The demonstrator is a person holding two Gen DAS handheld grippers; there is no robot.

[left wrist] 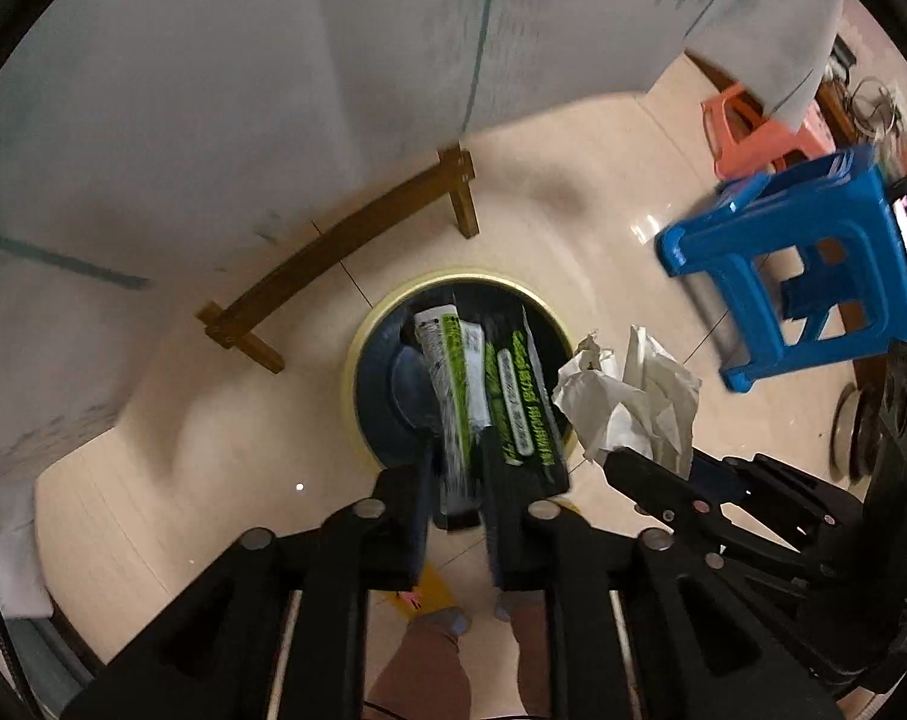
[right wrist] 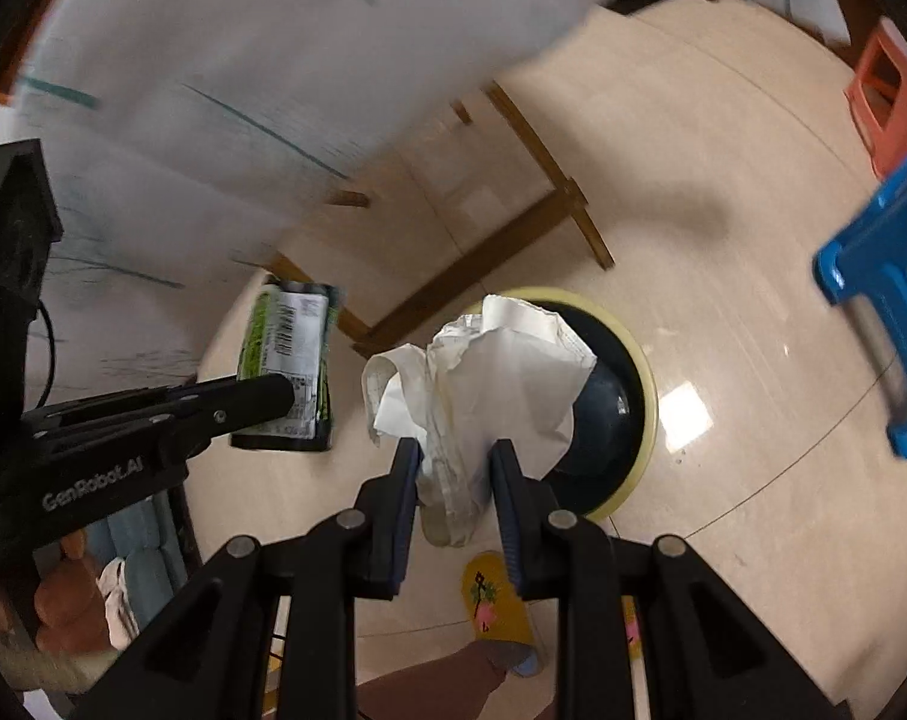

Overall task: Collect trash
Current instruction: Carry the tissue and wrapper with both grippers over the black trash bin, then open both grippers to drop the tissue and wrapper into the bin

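Left tongs (left wrist: 458,498) hang straight over the bin (left wrist: 357,360), jaws loosening around green wrapper (left wrist: 483,396) (drop position); right tongs (right wrist: 453,480) clamp crumpled paper (right wrist: 489,366) beside it, waiting.

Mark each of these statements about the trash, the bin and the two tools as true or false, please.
1. The right tool holds crumpled white paper. True.
2. The left tool has a red can between its fingers. False: a black and green wrapper is between them.
3. The round bin stands on the floor beside the table leg frame. True.
4. The bin has a red rim. False: the rim is pale yellow.
5. A blue stool stands on the floor. True.
6. The crumpled paper already lies inside the bin. False: the right tool holds it above the bin.
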